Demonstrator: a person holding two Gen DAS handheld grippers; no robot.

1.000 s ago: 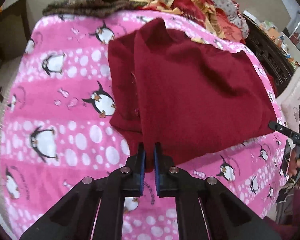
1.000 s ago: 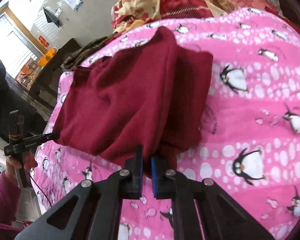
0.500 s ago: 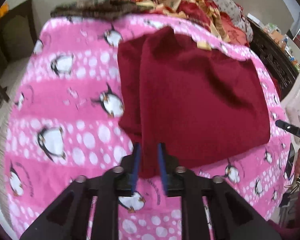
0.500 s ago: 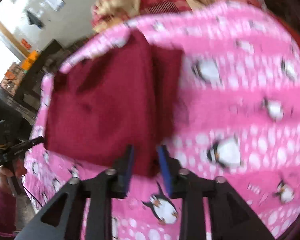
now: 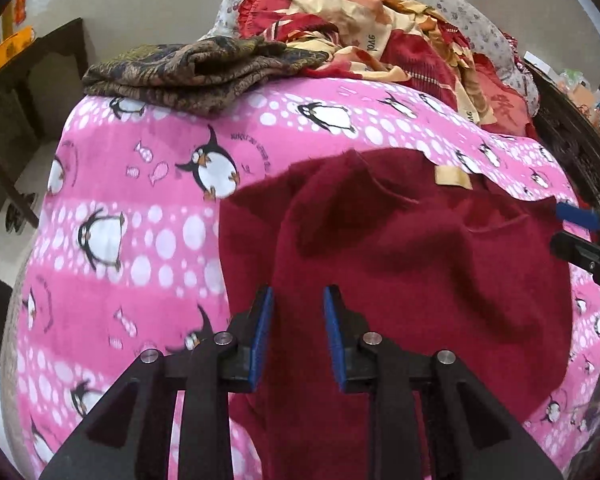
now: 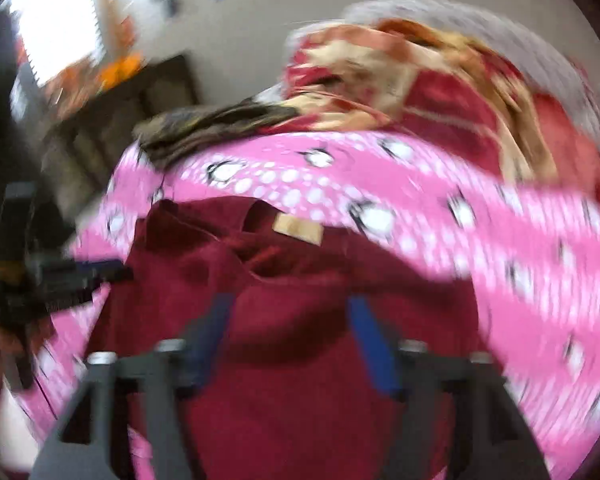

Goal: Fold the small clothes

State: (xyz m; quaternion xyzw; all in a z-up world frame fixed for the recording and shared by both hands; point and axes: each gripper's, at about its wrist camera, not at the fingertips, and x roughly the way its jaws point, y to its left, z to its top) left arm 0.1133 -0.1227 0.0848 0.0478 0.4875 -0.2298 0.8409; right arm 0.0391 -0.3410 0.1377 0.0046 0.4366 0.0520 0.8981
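Observation:
A dark red garment (image 5: pixel 412 264) lies folded on the pink penguin blanket (image 5: pixel 140 208), with a tan neck label (image 5: pixel 453 177) at its far edge. My left gripper (image 5: pixel 297 300) is open and empty, low over the garment's near left part. My right gripper (image 6: pixel 290 304) is open wide and empty over the garment (image 6: pixel 300 320); this view is motion-blurred. The right gripper's blue-padded tip also shows at the right edge of the left wrist view (image 5: pixel 580 232), and the left gripper shows at the left of the right wrist view (image 6: pixel 72 280).
A folded brown patterned cloth (image 5: pixel 196 72) lies at the blanket's far edge. A heap of red and cream bedding (image 5: pixel 380 40) is piled behind it. Dark wooden furniture (image 5: pixel 24 92) stands at the left, and a carved dark frame (image 5: pixel 572 148) at the right.
Both grippers have opened and let go of the red garment's near edge. Both have moved forward and lower over the garment; the right one is still moving fast.

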